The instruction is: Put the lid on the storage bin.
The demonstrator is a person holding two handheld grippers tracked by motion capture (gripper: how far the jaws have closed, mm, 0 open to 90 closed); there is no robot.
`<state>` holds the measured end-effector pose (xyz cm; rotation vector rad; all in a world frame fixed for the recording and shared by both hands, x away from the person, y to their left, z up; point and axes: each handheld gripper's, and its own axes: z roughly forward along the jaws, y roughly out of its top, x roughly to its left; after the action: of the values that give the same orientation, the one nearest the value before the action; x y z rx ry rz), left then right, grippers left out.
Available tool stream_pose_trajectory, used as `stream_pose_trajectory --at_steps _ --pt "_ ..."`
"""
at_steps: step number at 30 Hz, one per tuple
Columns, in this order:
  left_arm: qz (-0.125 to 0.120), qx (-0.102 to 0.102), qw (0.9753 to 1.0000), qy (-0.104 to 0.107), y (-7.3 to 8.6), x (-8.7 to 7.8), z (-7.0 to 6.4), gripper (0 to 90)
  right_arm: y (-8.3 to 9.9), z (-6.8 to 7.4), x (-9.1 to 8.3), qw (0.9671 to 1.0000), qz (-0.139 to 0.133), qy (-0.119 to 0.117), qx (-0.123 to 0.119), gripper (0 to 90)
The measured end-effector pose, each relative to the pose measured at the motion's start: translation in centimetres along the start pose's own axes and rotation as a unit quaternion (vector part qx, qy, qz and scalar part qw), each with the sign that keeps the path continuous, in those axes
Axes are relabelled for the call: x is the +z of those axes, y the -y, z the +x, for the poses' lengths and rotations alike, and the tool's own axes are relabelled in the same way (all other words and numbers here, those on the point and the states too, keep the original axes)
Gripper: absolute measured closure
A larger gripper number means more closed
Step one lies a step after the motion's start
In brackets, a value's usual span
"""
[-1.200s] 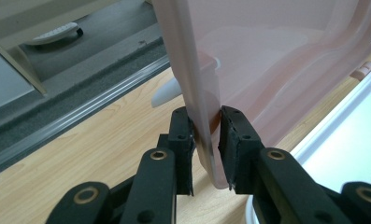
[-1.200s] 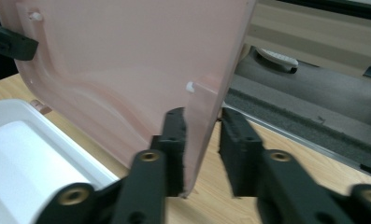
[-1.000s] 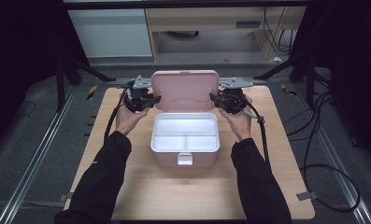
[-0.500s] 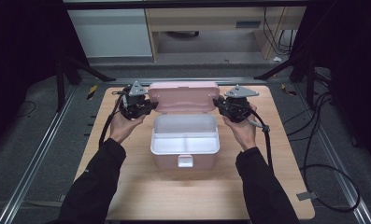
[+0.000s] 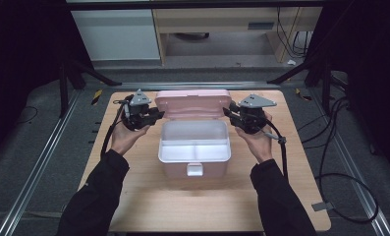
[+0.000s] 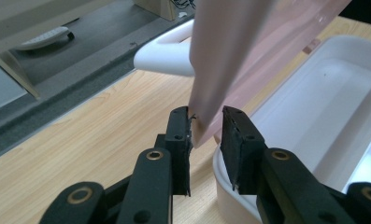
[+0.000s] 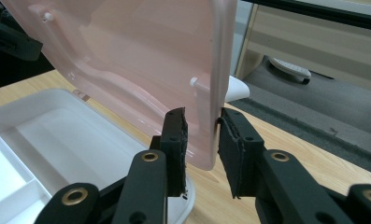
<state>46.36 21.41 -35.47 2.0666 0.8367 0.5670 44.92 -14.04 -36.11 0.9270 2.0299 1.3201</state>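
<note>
Wooden table (image 5: 148, 206) filled the middle of the high view, metal rails on the grey floor at 3 and 9 o'clock of it. Pink lunch box (image 5: 194, 156) sat at table centre, open, white divided tray (image 5: 194, 142) inside (two small compartments at the near side, one long one behind). Its pink lid (image 5: 193, 103) stood raised at 12 o'clock of the box, hinged at the far edge, leaning back. White handle (image 6: 167, 52) poked out behind the lid in the left gripper view.

Left gripper (image 5: 153, 115) sat at 9 o'clock of the lid, held in the person's left hand (image 5: 126, 137). In the left gripper view (image 6: 206, 135) its jaws straddled the lid's edge corner; one pad touched the plastic, a small gap showed on the other side, so jaws apart, not clamped.

Right gripper (image 5: 230, 114) sat at 3 o'clock of the lid, in the right hand (image 5: 257, 140). In the right gripper view (image 7: 203, 140) the jaws bracketed the lid's rim, slight gaps both sides, apart too.

Black sleeves came in from 6 o'clock.
</note>
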Motion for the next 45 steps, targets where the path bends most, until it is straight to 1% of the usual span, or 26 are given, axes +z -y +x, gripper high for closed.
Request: stream_pose_trajectory --at_steps 3,6,8,10,11,12,15,18,20,22,25,27,29,30,32,35,38,40,42,44,45 --pt "0.005 0.004 1.0000 -0.006 -0.1 -0.1 -0.4 73.1 0.2 0.1 -0.1 1.0000 0.002 -0.001 -0.001 71.5" --pt "0.012 0.006 0.9999 -0.006 0.0 -0.5 -0.9 73.7 0.6 0.3 -0.3 0.9999 0.012 -0.007 -0.005 70.9" --pt "0.016 0.008 0.9998 -0.007 0.1 -0.6 -1.2 73.5 0.7 0.5 -0.5 0.9999 0.010 -0.010 -0.006 70.7" --pt "0.024 0.020 0.9994 -0.014 0.3 -0.8 -1.7 72.5 0.8 0.7 -0.7 0.9998 0.009 -0.015 -0.005 70.3" --pt "0.026 0.023 0.9993 -0.015 0.4 -0.9 -1.9 72.3 0.8 0.8 -0.7 0.9998 0.012 -0.012 -0.012 69.8" --pt "0.029 0.024 0.9992 -0.014 0.6 -1.0 -2.0 71.8 0.9 1.0 -0.8 0.9997 0.014 -0.012 -0.017 69.1" --pt "0.025 0.017 0.9995 0.000 1.3 -1.3 -2.2 71.6 1.4 1.2 -1.1 0.9993 0.023 -0.020 -0.021 67.9" --pt "0.029 0.015 0.9994 0.008 2.0 -1.4 -2.3 70.8 2.0 1.3 -1.6 0.9990 0.033 -0.022 -0.022 64.0" --pt "0.034 0.017 0.9992 0.010 2.3 -1.4 -2.5 69.1 2.4 1.4 -1.8 0.9987 0.041 -0.022 -0.022 61.6" --pt "0.037 0.014 0.9992 0.010 2.6 -1.6 -2.6 66.0 2.7 1.3 -2.1 0.9983 0.050 -0.019 -0.022 59.6" --pt "0.035 0.001 0.9993 0.015 3.4 -2.2 -2.4 63.3 3.4 1.1 -2.7 0.9981 0.057 -0.015 -0.020 57.1" --pt "0.037 -0.006 0.9993 0.009 3.9 -2.6 -2.0 62.9 4.0 0.7 -3.1 0.9980 0.060 -0.016 -0.012 56.3" --pt "0.040 -0.013 0.9991 0.005 4.3 -2.9 -1.6 62.9 4.5 0.3 -3.4 0.9980 0.062 -0.008 -0.010 57.0" --pt "0.040 -0.017 0.9990 0.004 4.6 -2.9 -1.5 62.9 4.8 0.1 -3.5 0.9980 0.062 -0.008 -0.003 56.9" --pt "0.043 -0.021 0.9988 0.001 5.2 -3.1 -1.2 62.3 5.3 -0.2 -3.9 0.9980 0.063 -0.001 0.001 56.6" --pt "0.047 -0.035 0.9983 -0.002 6.2 -3.1 -1.0 60.8 6.4 -0.6 -4.5 0.9975 0.069 0.005 0.009 54.1" --pt "0.059 -0.047 0.9970 -0.012 7.6 -3.0 -0.7 58.3 7.5 -1.0 -4.8 0.9972 0.072 0.012 0.019 49.4" --pt "0.065 -0.052 0.9964 -0.018 8.2 -2.9 -0.7 55.7 8.4 -1.2 -5.0 0.9961 0.082 0.021 0.023 41.5" --pt "0.071 -0.057 0.9956 -0.022 9.0 -2.9 -0.6 53.3 9.0 -1.4 -5.1 0.9957 0.083 0.033 0.023 35.6" --pt "0.077 -0.067 0.9944 -0.027 9.8 -2.8 -0.4 49.2 9.9 -1.6 -5.3 0.9948 0.084 0.041 0.041 27.7" --pt "0.082 -0.074 0.9935 -0.028 10.4 -2.7 -0.3 46.9 10.2 -1.7 -5.3 0.9945 0.084 0.044 0.044 25.7"
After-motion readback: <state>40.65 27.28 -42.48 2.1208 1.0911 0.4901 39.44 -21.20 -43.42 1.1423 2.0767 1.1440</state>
